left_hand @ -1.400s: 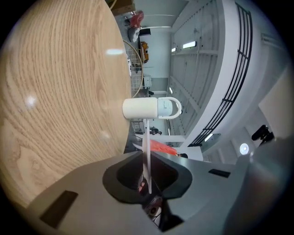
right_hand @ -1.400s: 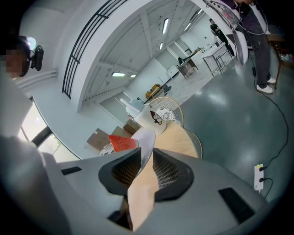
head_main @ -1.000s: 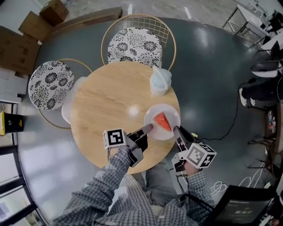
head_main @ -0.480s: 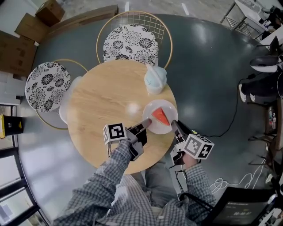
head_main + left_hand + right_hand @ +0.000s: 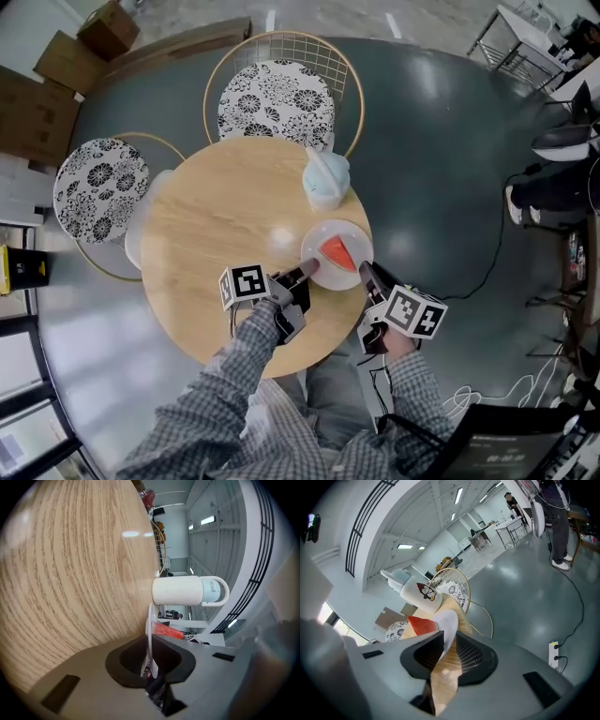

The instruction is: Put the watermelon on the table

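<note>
Head view: the plate (image 5: pixel 328 232) with the watermelon (image 5: pixel 339 253) sits over the near right edge of the table (image 5: pixel 216 234), close to the mug (image 5: pixel 325 180). The left gripper (image 5: pixel 307 272) and right gripper (image 5: pixel 367 274) meet its rim from either side, their tips too small to read. Whether the plate rests on the wood cannot be told.

Left gripper view: the jaws are clamped on the plate's rim, seen edge-on, and one jaw hides most of the watermelon.

Right gripper view: the jaws pinch the opposite rim. A jaw cuts off the watermelon's lower part, and the table edge shows beneath
</note>
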